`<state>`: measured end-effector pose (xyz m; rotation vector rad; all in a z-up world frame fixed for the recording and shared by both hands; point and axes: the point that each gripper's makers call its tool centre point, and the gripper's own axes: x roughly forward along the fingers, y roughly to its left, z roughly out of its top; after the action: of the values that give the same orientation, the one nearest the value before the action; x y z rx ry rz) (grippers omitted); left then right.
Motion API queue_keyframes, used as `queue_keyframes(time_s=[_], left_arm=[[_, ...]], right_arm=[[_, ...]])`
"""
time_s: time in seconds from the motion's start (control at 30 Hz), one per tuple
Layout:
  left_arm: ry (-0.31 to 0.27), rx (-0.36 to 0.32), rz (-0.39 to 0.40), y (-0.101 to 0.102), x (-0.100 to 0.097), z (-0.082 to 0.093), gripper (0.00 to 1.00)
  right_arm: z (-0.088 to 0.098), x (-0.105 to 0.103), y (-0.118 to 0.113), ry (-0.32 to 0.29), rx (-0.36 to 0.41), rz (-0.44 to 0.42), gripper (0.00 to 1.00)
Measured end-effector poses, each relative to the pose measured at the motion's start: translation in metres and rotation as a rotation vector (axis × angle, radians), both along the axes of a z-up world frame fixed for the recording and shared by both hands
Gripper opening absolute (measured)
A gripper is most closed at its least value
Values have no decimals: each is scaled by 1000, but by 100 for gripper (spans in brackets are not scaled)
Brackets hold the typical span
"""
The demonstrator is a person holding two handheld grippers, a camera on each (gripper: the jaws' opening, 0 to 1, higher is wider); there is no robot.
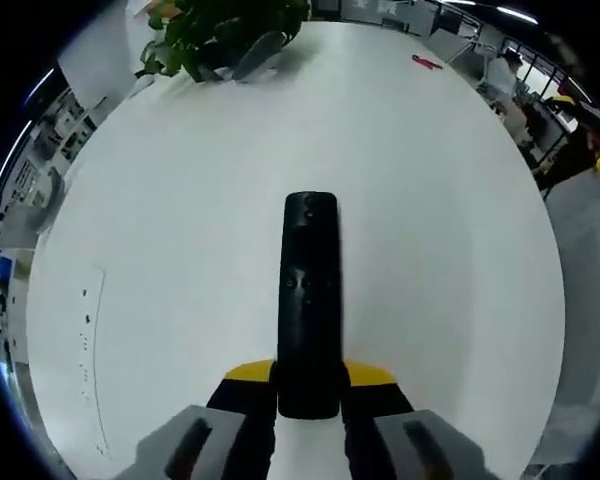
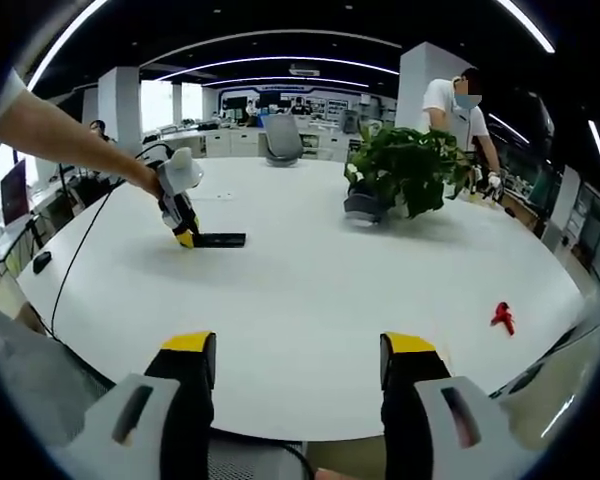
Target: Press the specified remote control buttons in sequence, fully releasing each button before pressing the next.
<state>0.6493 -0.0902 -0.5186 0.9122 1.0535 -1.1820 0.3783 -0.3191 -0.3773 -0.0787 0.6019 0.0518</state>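
The left gripper clamps a black remote control above the white table. The right gripper hangs with jaws apart, holding nothing.

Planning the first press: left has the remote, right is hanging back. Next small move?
Probably bring the right gripper in toward the remote. Its jaws stand open and hold nothing, far back across the white table, while the left gripper is shut on the remote's near end, its buttons facing up.
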Motion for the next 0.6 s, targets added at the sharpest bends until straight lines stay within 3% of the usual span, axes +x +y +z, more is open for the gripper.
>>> queue_keyframes(time_s=[0.37, 0.6], left_arm=[[-13, 26, 7, 2, 0, -2, 24], [-30, 53, -29, 0, -6, -3, 24]], right_arm=[[1, 0, -1, -9, -1, -2, 68], [2, 0, 0, -13, 0, -3, 68]])
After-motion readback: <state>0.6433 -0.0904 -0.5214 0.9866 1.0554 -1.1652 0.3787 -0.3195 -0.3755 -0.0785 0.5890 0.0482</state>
